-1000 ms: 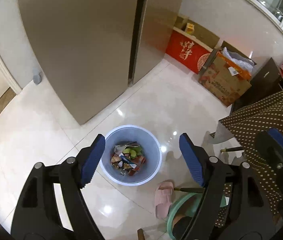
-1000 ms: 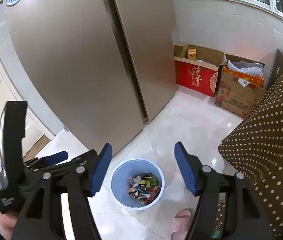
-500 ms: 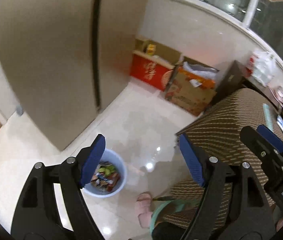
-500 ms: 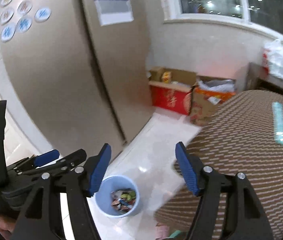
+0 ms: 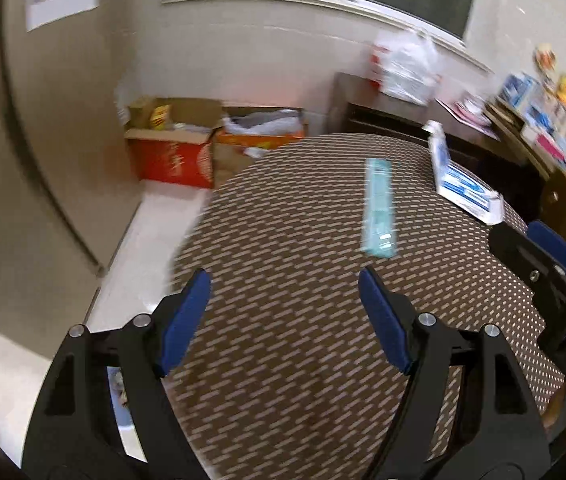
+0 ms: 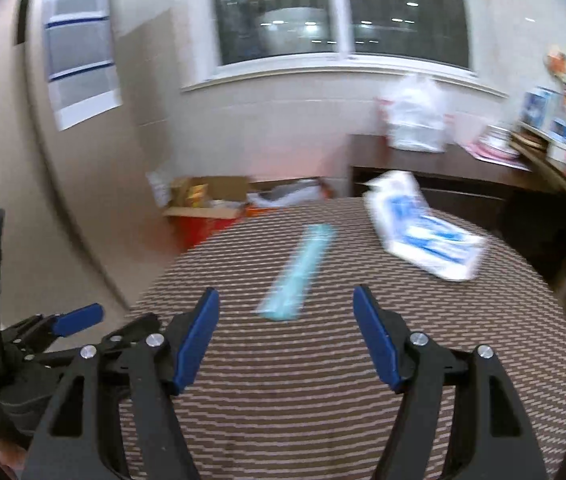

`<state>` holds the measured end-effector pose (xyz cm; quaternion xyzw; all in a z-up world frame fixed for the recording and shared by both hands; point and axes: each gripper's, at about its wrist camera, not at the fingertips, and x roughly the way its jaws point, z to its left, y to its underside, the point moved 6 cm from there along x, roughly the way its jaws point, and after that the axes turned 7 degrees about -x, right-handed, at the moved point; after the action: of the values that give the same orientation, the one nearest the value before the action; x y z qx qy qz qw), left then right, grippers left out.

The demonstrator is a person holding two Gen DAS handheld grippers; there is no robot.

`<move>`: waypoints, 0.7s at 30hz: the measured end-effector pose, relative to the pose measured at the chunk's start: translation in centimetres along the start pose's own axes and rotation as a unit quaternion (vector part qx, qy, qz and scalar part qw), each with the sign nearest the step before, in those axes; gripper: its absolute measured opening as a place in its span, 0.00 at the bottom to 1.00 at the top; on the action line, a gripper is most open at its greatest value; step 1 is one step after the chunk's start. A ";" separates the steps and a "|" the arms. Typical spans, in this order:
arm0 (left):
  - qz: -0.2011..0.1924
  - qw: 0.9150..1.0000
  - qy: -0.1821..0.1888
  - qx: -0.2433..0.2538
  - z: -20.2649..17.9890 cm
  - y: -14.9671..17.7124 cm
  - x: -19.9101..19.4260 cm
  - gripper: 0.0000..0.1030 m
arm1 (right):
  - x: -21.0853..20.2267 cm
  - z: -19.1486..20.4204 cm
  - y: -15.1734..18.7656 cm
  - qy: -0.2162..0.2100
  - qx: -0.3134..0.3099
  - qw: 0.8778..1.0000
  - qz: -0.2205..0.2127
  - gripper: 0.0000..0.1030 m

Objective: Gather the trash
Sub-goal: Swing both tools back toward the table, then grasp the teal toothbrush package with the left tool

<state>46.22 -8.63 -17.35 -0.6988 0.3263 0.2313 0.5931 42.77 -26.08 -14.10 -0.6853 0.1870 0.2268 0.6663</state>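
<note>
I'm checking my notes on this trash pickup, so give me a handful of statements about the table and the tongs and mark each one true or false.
1. Both tongs, left and right, are open and hold nothing. True.
2. A long teal wrapper lies on the dotted tablecloth. True.
3. The right tongs grip the teal wrapper. False: it lies ahead of them, untouched.
4. A white and blue package lies on the table beyond the wrapper. True.
5. The cardboard boxes sit on the table. False: they stand on the floor by the wall.

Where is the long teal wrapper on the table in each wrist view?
Left wrist: teal wrapper lies right of centre, beyond the open right-hand finger.
Right wrist: teal wrapper lies centre, just ahead between the open fingers.
Shared landmark: white-and-blue bag on the same dotted tablecloth.
</note>
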 end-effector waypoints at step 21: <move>0.077 0.994 -0.018 0.070 -8.9 -3.5 14.0 0.41 | 7.7 -16.9 3.1 0.053 0.154 0.986 0.048 0.66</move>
<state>57.76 -19.56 -23.22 -0.6242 0.3835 0.2652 0.6268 48.44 -42.69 -20.82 -0.5761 0.2872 0.1904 0.7412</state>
